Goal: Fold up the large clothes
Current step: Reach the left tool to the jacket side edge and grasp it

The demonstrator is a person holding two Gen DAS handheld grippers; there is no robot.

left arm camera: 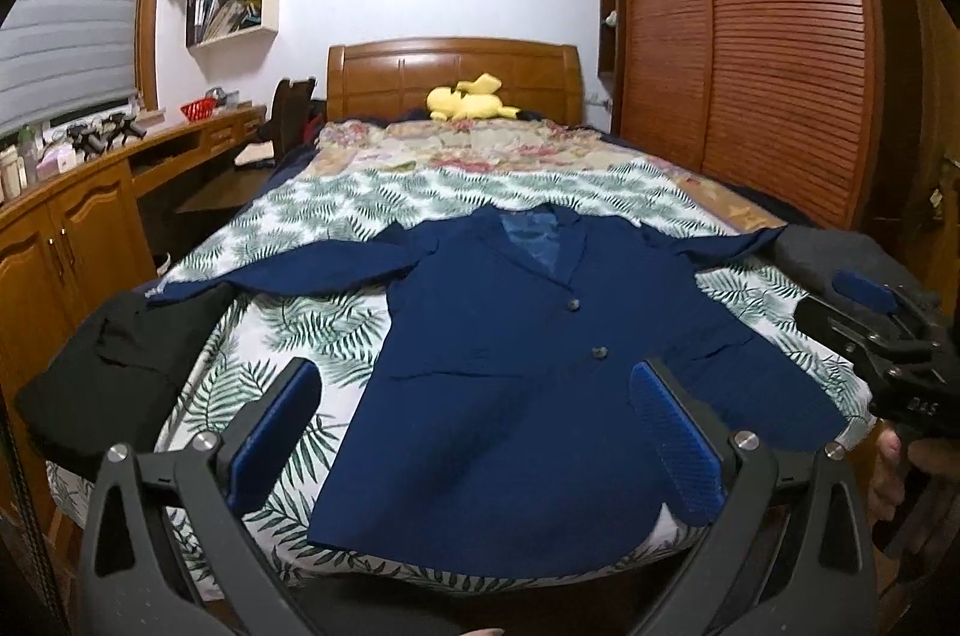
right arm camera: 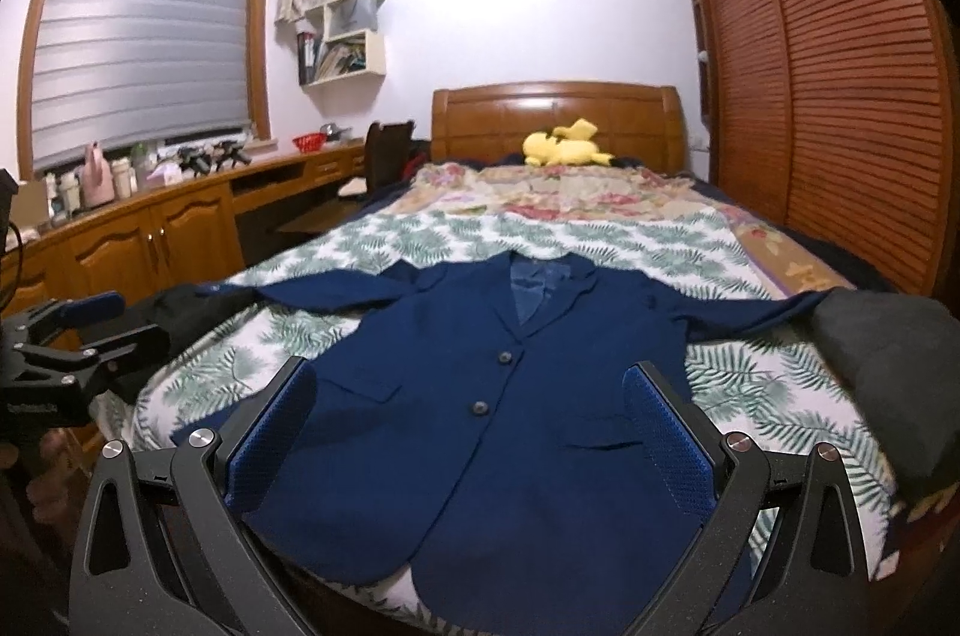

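While both grippers hang at foot of bed, navy blazer [left arm camera: 528,396] lies flat, face up on leaf-print sheet [left arm camera: 282,324], ahead of and below both. Long axis: hem near, collar far; sleeves out sideways. Left gripper [left arm camera: 474,438] nearer left hem side, right gripper [right arm camera: 468,432] nearer right. Both spread wide, holding nothing, touching nothing. Not yet folded.

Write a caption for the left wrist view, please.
Open left gripper above a navy blue blazer spread flat on the leaf-print bedspread.
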